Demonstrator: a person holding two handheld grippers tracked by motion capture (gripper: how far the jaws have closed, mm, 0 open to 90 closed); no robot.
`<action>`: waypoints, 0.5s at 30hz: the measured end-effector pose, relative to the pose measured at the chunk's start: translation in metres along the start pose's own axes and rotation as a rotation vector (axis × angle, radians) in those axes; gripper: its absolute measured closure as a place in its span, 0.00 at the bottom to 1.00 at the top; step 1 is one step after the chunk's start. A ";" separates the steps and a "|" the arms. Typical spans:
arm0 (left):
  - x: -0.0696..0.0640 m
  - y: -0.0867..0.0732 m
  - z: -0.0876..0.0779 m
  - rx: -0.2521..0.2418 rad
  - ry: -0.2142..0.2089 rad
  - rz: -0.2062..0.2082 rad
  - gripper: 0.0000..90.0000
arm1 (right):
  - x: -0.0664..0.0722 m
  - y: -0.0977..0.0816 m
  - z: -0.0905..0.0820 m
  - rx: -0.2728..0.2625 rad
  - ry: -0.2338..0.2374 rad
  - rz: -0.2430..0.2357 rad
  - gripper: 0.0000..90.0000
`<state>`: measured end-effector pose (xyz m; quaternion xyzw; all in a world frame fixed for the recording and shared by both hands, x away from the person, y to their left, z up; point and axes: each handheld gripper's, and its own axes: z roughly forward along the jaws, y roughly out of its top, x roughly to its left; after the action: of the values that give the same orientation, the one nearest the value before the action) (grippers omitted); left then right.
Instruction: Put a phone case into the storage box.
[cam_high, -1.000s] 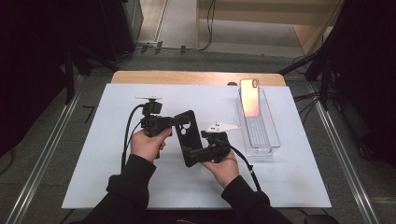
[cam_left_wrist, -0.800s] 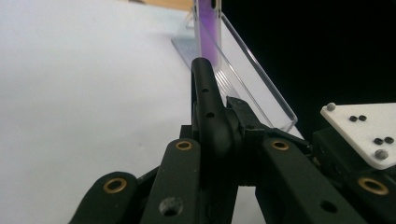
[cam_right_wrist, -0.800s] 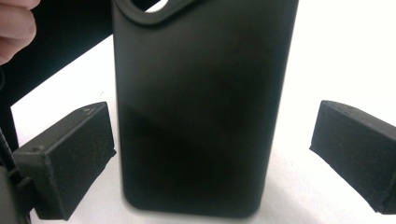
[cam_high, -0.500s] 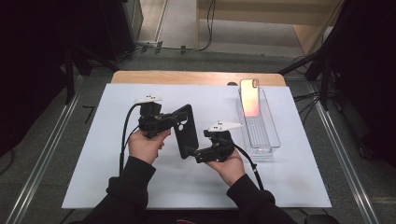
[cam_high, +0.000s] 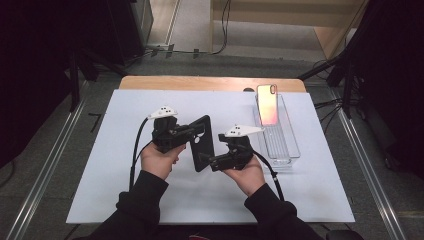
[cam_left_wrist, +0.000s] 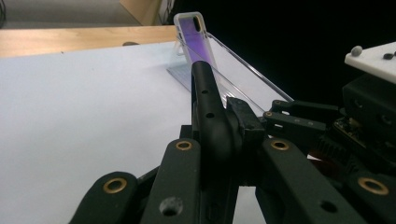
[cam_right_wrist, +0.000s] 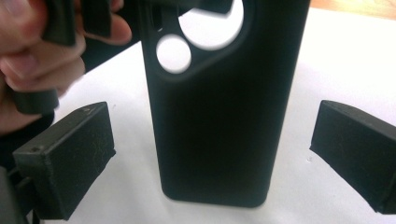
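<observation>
Two dark sleeves are seen at the bottom centre of the high view, and the person's hands are raised just above the white sheet (cam_high: 100, 165) that covers the table (cam_high: 210, 83).

The left tool (cam_high: 192, 131) is held left of centre in the high view. Its jaws are clamped on the upper edge of a black phone case (cam_high: 202, 144). In the left gripper view the case (cam_left_wrist: 208, 116) is seen edge-on, gripped between the two jaws at the bottom centre of the frame.

The right tool (cam_high: 212, 161) is held just right of centre in the high view, at the lower end of the case. In the right gripper view its two jaws are spread wide, one at the lower left and one at the lower right, and the case (cam_right_wrist: 219, 116) stands between them with a gap on each side. Round camera cut-outs are seen at the top of the case in that view, and the person's left hand (cam_right_wrist: 28, 56) fills the upper left corner.

Farther off, at the right centre of the high view, a clear plastic tray (cam_high: 282, 145) lies on the sheet. A phone in a pale case (cam_high: 267, 104) is propped upright at the tray's far end, its pinkish face turned toward the person. The rest of the tray appears bare. In the left gripper view the same tray (cam_left_wrist: 243, 70) and phone (cam_left_wrist: 196, 35) are seen beyond the black case, at the upper centre.

Beyond the sheet a strip of bare wood is left showing along the table's far edge.
</observation>
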<state>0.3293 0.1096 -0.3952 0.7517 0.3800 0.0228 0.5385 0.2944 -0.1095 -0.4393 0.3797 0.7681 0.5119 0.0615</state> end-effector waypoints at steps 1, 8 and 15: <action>0.000 0.000 0.000 0.003 -0.002 0.000 0.92 | 0.000 0.001 0.000 0.000 0.001 0.001 0.00; -0.010 -0.002 0.004 0.011 -0.023 0.007 0.92 | 0.002 0.004 0.001 0.008 -0.028 0.013 0.00; -0.015 -0.004 0.007 0.020 -0.060 -0.019 0.92 | 0.004 0.006 0.005 0.017 -0.062 0.033 0.00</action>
<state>0.3199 0.0960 -0.3959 0.7536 0.3712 -0.0085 0.5424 0.2973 -0.1021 -0.4352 0.4086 0.7638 0.4943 0.0734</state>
